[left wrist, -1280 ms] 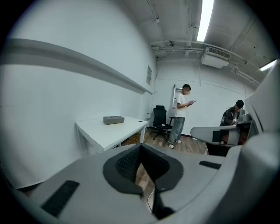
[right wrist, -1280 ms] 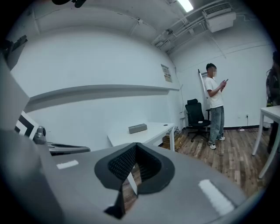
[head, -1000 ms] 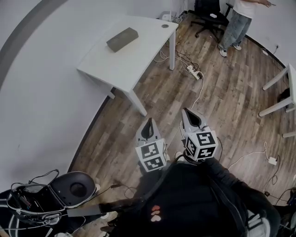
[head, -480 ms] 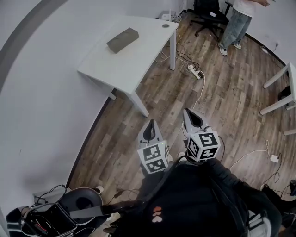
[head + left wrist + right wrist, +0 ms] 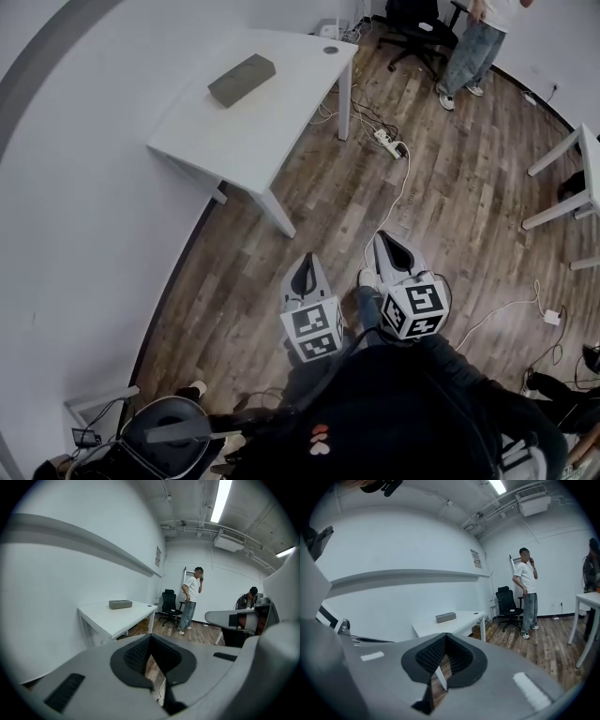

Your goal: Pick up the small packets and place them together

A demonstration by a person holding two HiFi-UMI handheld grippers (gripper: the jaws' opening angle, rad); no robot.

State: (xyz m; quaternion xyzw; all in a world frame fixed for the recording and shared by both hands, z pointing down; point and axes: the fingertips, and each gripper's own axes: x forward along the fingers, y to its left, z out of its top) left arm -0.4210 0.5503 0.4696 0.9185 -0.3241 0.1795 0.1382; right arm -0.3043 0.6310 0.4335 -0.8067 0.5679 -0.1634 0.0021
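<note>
Packets cannot be made out in any view. The one item on the white table [image 5: 267, 131] is a grey rectangular box [image 5: 242, 80], lying flat close to the table's wall-side edge and nearer its far end; what it contains cannot be told.

Left tool [image 5: 305, 262]: jaws closed together, pads meeting at the tips, nothing between them; only wood floor [image 5: 450, 187] shows through the narrow slit behind the tips.

Right tool [image 5: 384, 242]: jaws likewise closed, nothing held.

Both tools are held side by side over the floor, just in front of the operator's dark-clothed body [image 5: 394, 412]. They point toward the table and are well apart from its near corner.

Background: a power strip [image 5: 387, 142] with white cables lies on the floor beside the table's leg. A black office chair [image 5: 417, 23] stands beyond the table's far end, with a standing person [image 5: 473, 42] in pale trousers beside it. Part of a second white table [image 5: 589, 155] shows at the right margin.
</note>
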